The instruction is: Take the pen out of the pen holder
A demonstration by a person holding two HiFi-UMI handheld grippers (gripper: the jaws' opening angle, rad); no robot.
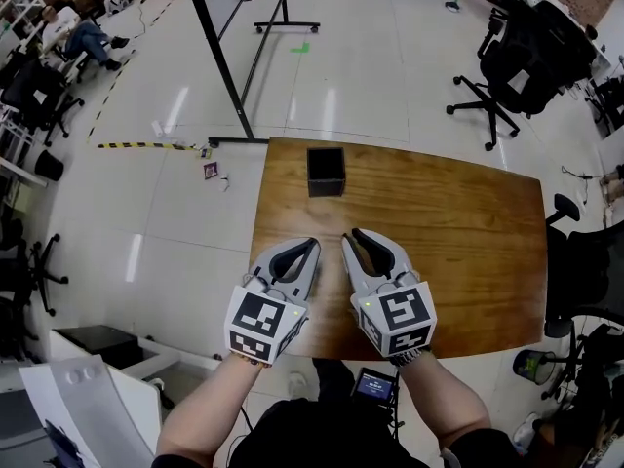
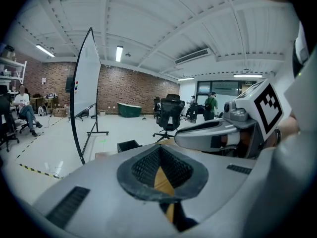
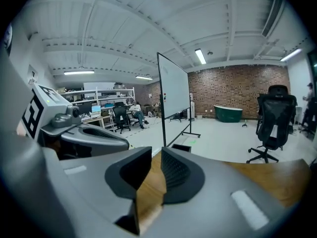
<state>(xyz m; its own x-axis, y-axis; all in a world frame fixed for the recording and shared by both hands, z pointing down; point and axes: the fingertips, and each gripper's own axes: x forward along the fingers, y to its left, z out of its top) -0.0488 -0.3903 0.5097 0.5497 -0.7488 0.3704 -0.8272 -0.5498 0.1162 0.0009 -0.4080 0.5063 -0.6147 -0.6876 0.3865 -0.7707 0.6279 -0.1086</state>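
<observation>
A black square pen holder stands upright near the far edge of the wooden table. Its inside is dark and I see no pen in it. It shows small beyond the jaws in the left gripper view and in the right gripper view. My left gripper rests near the front edge with its tips touching and nothing held. Beside it, my right gripper has a narrow gap between its pads, and only bare wood shows through. Both point toward the holder, well short of it.
A whiteboard on a wheeled stand is beyond the table's far left corner. Black office chairs stand at the far right and another chair at the table's right side. A seated person is far off at the left.
</observation>
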